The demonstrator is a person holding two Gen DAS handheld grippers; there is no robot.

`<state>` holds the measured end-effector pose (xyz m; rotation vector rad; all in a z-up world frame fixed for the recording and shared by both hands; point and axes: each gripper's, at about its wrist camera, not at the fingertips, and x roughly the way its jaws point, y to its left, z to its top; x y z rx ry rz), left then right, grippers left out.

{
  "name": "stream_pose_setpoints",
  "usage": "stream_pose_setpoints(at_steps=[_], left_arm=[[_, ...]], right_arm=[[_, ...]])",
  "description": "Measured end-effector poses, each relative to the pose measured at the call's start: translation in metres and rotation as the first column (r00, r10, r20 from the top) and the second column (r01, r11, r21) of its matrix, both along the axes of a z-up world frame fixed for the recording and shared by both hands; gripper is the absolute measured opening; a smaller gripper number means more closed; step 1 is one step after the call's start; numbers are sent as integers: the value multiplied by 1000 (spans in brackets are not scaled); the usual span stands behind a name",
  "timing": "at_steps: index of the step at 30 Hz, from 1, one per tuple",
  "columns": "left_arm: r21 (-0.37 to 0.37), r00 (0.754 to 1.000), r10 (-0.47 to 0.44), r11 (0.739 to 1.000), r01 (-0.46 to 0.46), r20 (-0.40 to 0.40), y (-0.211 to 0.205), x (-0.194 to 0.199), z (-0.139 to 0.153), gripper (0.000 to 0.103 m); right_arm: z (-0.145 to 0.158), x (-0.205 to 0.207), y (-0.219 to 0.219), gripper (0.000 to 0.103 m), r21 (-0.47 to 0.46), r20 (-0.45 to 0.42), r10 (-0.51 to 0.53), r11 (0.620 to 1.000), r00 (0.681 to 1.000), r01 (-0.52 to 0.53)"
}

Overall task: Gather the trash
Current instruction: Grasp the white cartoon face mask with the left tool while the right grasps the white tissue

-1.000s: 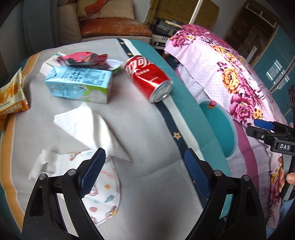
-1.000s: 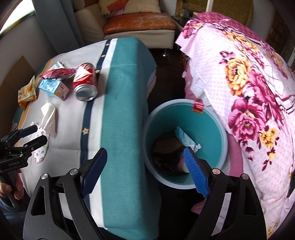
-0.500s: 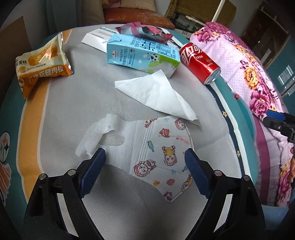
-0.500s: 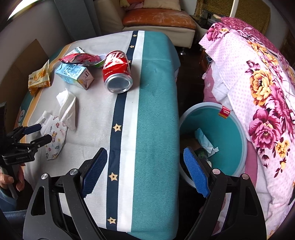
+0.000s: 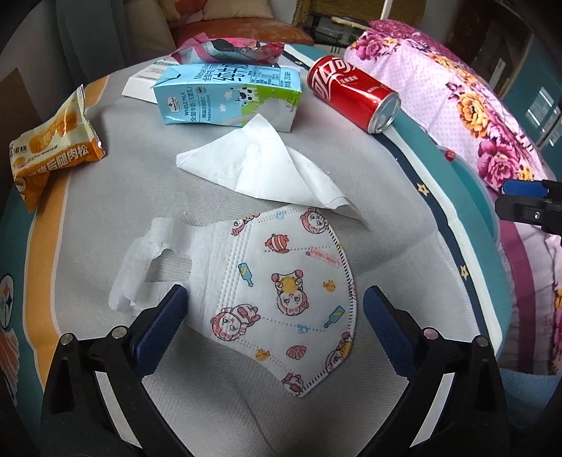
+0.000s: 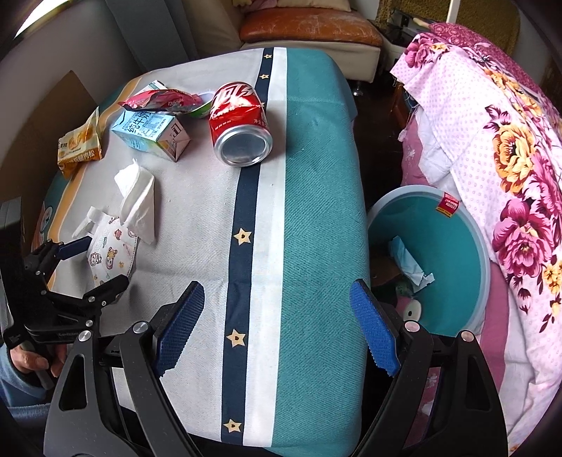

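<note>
Left wrist view shows the grey, teal-bordered cloth-covered table (image 5: 105,218), then the round teal plastic bin (image 6: 453,246) beside it, then the white cartoon-printed face mask (image 5: 281,291) lying flat between the spread, empty jaws of the left gripper (image 5: 274,309). The right gripper (image 6: 281,316) hangs released over the table edge. To grab well, press the pads down onto the mask's middle and pinch a fold, clear of the white crumpled tissue (image 5: 260,168) touching its far edge.

Tabletop (image 6: 316,197) draped in a grey, navy-starred and teal cloth. Behind it, a cream sofa with an orange-brown cushion (image 6: 309,26). At right, a pink floral bedspread (image 6: 509,147); daylight enters upper left.
</note>
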<state>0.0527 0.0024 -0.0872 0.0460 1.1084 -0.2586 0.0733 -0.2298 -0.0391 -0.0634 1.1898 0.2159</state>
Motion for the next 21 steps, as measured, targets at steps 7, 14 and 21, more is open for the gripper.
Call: stream_pose_setpoints(at_steps=[7,14,21], left_arm=[[92,997,-51,995,47,50,-10,-10,-5,99],[45,995,34,998,-38,91,15,-7,8,45],[-124,983,168,980,-158,73,74,0,31,15]], right_arm=[[-2,-1,7,81,-7,-4,11,1000,1000,-11],[1,2,22,81,-16,-6,27,1000,1000,-27],[3,18,65,81,13,-4,100,995,995,-100]])
